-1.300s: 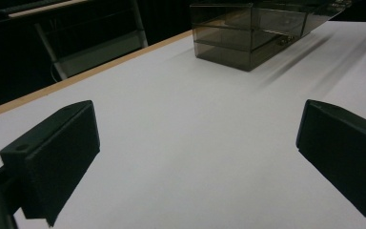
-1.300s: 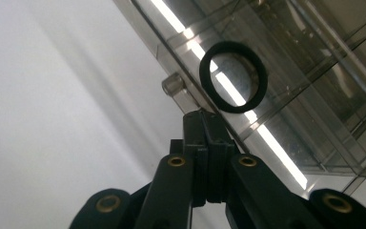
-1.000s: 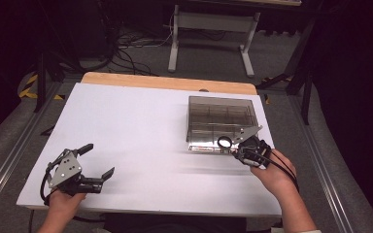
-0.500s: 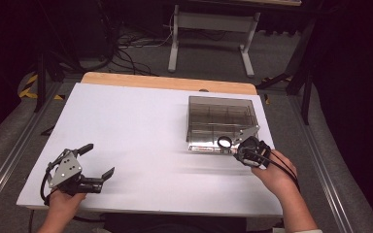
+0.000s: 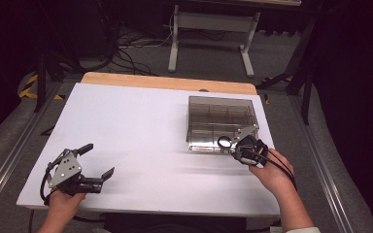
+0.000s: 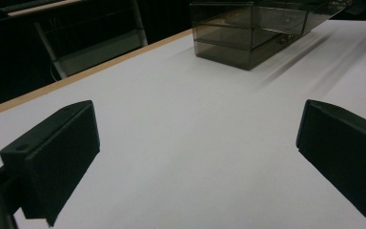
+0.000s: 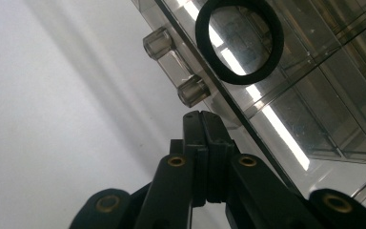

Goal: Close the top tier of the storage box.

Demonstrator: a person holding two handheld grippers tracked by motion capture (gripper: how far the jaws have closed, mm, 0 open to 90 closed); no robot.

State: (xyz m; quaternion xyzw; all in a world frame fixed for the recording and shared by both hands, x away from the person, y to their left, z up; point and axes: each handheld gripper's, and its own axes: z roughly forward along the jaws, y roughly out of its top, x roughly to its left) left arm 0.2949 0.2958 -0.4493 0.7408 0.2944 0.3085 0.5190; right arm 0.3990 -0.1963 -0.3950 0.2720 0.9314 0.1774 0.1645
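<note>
- The left gripper (image 5: 96,160) is seen in the high view near the front left corner of the table (image 5: 136,126), well apart from the clear box (image 5: 221,124) and to the left of it, held in the person's left hand (image 5: 63,201).
- Its jaws are spread wide, and nothing is held between them; in the left gripper view only the bare white tabletop (image 6: 181,143) is seen between the two black pads (image 6: 52,152).
- In the same view the clear box (image 6: 252,33) is seen far ahead, on the far right part of the table.
- The clear box is found on the right half of the table, closer to the far wooden edge (image 5: 170,82) than the left gripper is; it is smoky, see-through plastic, divided into compartments, with its lid down.
- A black ring (image 5: 224,142) is seen at the near edge of the box; in the right gripper view the ring (image 7: 239,42) lies flat on the box lid, just beyond the clear latch (image 7: 176,71).
- The right gripper (image 5: 237,149) is held at the near right corner of the box, in the person's right hand (image 5: 272,172).
- Its jaws are pressed together with nothing pinched; in the right gripper view the closed tips (image 7: 202,119) are seen just short of the latch, and whether the box is touched by them cannot be told.
</note>
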